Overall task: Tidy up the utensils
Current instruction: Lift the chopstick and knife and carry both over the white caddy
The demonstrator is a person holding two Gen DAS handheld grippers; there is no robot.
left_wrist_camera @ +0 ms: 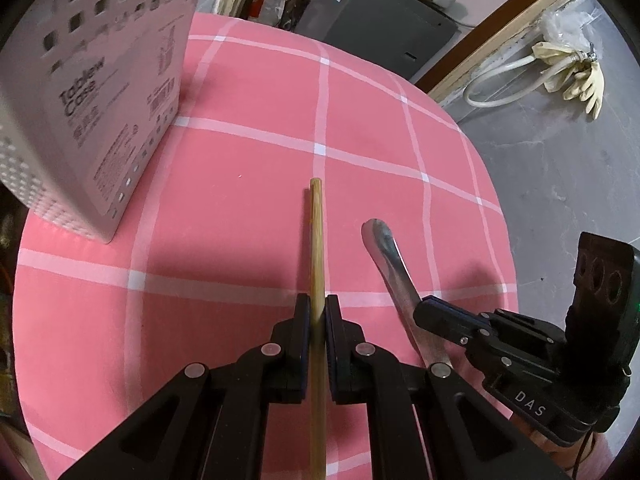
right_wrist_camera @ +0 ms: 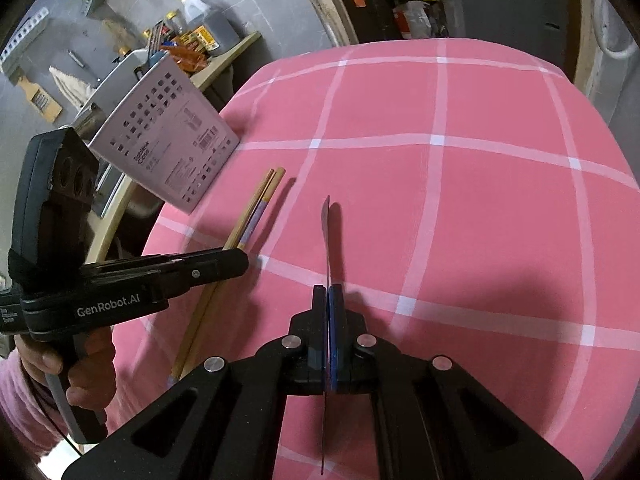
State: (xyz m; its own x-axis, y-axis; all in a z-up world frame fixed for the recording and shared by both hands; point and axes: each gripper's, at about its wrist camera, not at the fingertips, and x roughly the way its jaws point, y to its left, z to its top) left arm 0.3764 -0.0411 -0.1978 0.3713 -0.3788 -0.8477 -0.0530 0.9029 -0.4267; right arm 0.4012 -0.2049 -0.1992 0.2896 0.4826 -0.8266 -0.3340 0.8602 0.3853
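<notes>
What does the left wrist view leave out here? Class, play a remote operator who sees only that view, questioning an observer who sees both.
Operator: Does my left gripper hold one chopstick or two?
Observer: Two. The right wrist view shows a pair of chopsticks lying side by side between its fingers.
Operator: Is the right gripper properly shut on the metal utensil?
Observer: Yes. In its own view the pads are closed flat on the thin handle, which is seen edge-on.
</notes>
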